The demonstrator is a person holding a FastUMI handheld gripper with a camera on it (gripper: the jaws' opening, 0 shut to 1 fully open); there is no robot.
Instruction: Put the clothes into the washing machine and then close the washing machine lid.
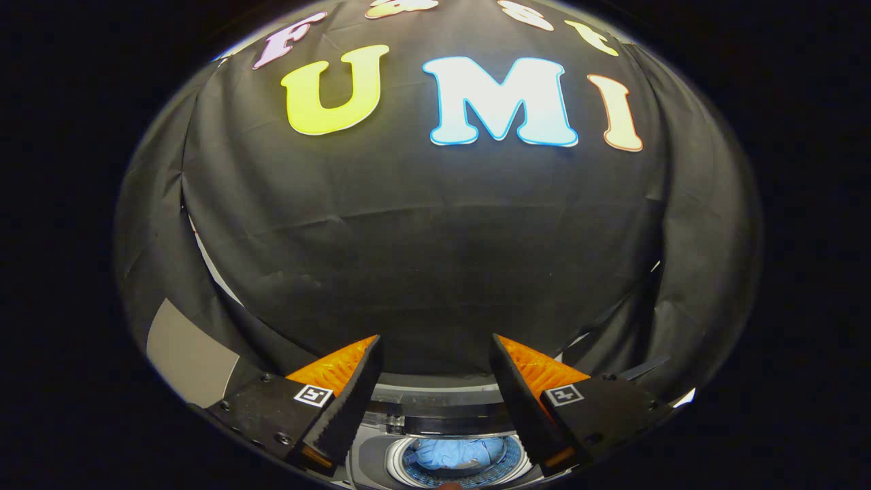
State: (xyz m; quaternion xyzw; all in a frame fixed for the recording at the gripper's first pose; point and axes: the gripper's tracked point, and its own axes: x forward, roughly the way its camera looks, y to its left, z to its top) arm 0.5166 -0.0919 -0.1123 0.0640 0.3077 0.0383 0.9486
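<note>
Gripper (pixel 435 401) fingers stand spread apart with nothing between them; the jaws are released and grasp no object. Below and between the fingers lies the washer (pixel 373 463), seen from above, with its round drum (pixel 457 457) open to view. Inside the drum rests a bundle of light blue clothes (pixel 454 450), lying on the perforated drum floor, which shows as a ring of small holes around the cloth. The clothes sit wholly within the drum rim; no part appears to hang over the edge, though the nearest part of the opening is cut off and cannot be checked. On the far side of the drum, a dark band with a pale edge crosses between the fingers; this is judged to be the raised lid (pixel 442 398) or its hinge area, but the exact part cannot be told. Beyond it hangs the black booth wall (pixel 435 224). Judged status: loading is complete, since the clothes are in the drum and the gripper is empty. The step in hand is closing the lid, not yet done. The next move calls for bringing the fingers to the far side of the opening, engaging the lid's free edge by push or light pinch, and swinging it forward and down over the drum until it seats. Check that no cloth is caught under the rim.
</note>
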